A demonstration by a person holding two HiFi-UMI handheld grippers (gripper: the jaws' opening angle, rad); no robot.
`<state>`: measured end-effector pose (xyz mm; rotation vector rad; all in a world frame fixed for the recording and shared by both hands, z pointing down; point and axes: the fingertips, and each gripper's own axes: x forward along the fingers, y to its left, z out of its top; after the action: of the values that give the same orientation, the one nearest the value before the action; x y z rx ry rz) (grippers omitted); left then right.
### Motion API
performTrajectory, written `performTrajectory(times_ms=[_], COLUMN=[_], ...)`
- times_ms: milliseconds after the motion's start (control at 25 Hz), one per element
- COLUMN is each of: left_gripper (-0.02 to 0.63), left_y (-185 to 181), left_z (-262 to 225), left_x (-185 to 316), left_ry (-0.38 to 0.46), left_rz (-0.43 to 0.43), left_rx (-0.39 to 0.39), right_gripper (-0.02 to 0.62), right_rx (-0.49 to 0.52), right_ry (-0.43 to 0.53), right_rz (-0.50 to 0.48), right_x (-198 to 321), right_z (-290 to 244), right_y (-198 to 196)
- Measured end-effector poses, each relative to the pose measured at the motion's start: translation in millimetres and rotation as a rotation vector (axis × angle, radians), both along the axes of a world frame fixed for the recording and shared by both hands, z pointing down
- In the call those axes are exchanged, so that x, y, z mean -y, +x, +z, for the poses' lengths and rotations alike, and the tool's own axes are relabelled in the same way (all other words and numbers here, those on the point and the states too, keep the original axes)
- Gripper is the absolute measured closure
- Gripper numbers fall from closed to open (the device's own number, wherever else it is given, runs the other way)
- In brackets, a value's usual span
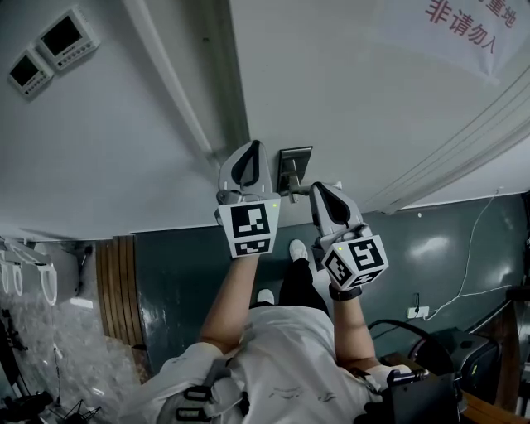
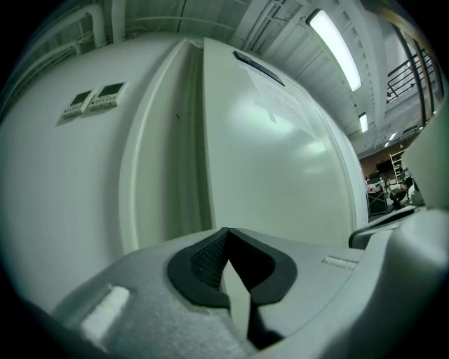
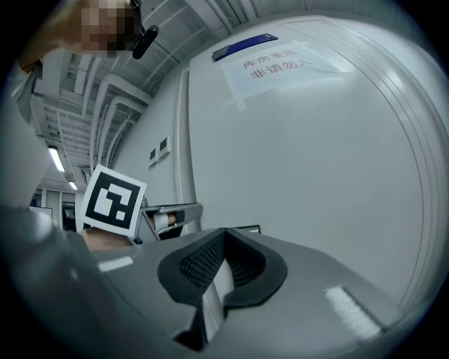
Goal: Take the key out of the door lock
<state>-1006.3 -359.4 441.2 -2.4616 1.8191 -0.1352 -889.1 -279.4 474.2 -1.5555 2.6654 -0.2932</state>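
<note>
A dark metal lock plate [image 1: 295, 170] with a lever handle sits on the white door [image 1: 373, 108]; I cannot make out the key on it. My left gripper [image 1: 251, 149] is raised just left of the plate, jaws shut and empty, and in the left gripper view it [image 2: 226, 233] faces the door's edge. My right gripper [image 1: 320, 190] hangs just below and right of the plate, also shut with nothing between its pads. In the right gripper view, this gripper [image 3: 224, 233] points at the door, and the plate's top edge [image 3: 242, 228] peeks over it.
The door frame [image 1: 219, 91] runs beside the lock, with two wall control panels [image 1: 50, 50] further left. A paper notice [image 1: 464, 25] is taped on the door. Below are the person's shoes [image 1: 296, 248], a wooden pallet [image 1: 116, 281] and a cable with a socket [image 1: 418, 312].
</note>
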Motion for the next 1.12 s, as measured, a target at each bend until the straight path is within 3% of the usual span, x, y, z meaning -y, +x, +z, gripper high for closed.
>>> performTrajectory(times_ms=[560, 760, 920, 960, 1000, 1120], left_gripper=[0.606, 0.606, 0.606, 0.607, 0.606, 0.606], left_y=[3.4, 3.0, 1.7, 1.5, 1.7, 1.9], left_z=[-3.5, -3.6, -3.7, -3.6, -3.5, -3.3], left_x=[19.6, 19.5, 18.9, 19.0, 19.0, 19.1], left_ry=[-0.005, -0.01, -0.015, -0.015, -0.015, -0.02], left_rz=[0.006, 0.02, 0.035, 0.035, 0.034, 0.034], left_rx=[-0.003, -0.005, -0.03, -0.03, -0.029, -0.023], right_gripper=[0.589, 0.588, 0.582, 0.475, 0.421, 0.398], right_rx=[-0.012, 0.005, 0.1, 0.116, 0.128, 0.237], right_ry=[-0.1, -0.2, -0.344, -0.377, -0.402, -0.436], right_rz=[0.013, 0.058, 0.033, 0.023, 0.022, 0.039], right_x=[10.4, 6.4, 4.6, 4.2, 4.1, 9.7], right_z=[49.1, 99.5, 155.1, 168.0, 179.4, 199.3], right_y=[6.6, 13.2, 13.0, 11.1, 9.9, 8.6])
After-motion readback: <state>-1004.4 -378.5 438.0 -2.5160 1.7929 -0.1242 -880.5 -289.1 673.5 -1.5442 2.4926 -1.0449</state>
